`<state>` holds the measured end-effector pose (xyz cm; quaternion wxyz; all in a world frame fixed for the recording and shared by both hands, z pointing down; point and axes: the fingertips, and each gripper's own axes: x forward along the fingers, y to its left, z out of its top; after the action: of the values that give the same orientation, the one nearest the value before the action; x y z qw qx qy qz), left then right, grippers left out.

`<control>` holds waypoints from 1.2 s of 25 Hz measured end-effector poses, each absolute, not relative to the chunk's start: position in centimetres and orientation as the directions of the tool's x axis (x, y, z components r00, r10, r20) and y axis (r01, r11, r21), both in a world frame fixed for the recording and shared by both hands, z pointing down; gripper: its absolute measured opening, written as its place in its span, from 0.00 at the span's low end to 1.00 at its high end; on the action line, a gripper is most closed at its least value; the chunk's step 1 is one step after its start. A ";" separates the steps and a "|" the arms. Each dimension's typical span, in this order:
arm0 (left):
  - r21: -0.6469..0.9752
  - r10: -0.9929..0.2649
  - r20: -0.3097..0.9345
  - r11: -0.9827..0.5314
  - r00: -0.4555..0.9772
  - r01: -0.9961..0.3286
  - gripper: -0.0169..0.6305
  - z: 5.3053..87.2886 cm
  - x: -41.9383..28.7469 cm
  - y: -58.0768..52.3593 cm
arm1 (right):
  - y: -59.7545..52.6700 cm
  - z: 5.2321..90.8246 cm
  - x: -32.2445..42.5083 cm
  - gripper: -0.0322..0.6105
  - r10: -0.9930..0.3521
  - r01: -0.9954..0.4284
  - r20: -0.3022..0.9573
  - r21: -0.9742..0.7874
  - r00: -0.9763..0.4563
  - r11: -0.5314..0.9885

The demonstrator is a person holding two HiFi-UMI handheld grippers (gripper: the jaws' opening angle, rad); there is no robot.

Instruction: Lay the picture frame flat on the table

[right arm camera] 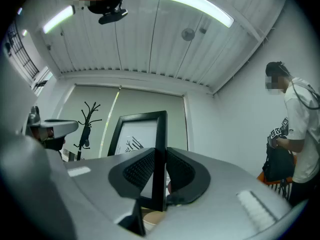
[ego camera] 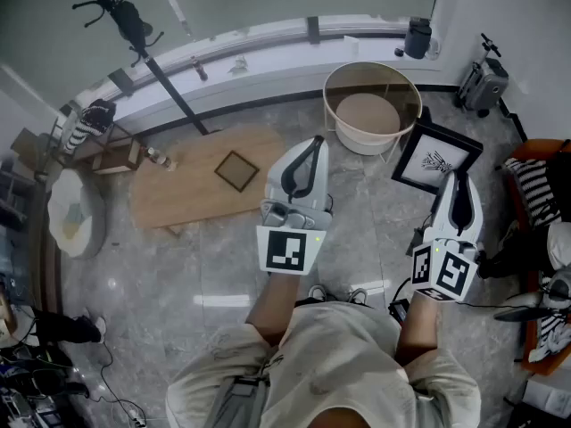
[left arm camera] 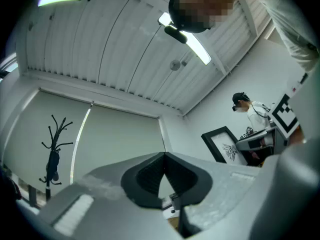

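Note:
The picture frame (ego camera: 436, 157) is black with a white print, and it is held off the floor at the right of the head view. My right gripper (ego camera: 457, 178) is shut on its edge. In the right gripper view the frame (right arm camera: 132, 134) stands upright, and the gripper (right arm camera: 160, 156) has both pads pressed on its right border. The frame also shows in the left gripper view (left arm camera: 224, 145). My left gripper (ego camera: 313, 143) hangs over the floor beside the low wooden table (ego camera: 178, 199). Its jaws (left arm camera: 164, 156) are shut, with nothing between them.
A small dark square frame (ego camera: 236, 170) lies flat on the wooden table. A round white basket (ego camera: 372, 105) stands just beyond the grippers. A coat stand (ego camera: 134, 25) is at the far left and an orange chair (ego camera: 535, 185) at the right. A person (right arm camera: 295, 129) stands nearby.

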<state>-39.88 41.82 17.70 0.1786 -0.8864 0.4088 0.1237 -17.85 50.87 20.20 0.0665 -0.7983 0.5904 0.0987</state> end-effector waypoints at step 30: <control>-0.190 -0.687 -0.295 -0.639 0.664 -0.745 0.03 19.1 -25.6 50.4 | 58.4 22.8 -6.1 0.16 -0.949 -0.966 -0.190 -0.112 0.250 -0.232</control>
<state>-25.57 50.41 19.14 0.1488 -0.9000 0.3979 0.0982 -6.12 58.43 22.76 0.1032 -0.7839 0.6109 0.0405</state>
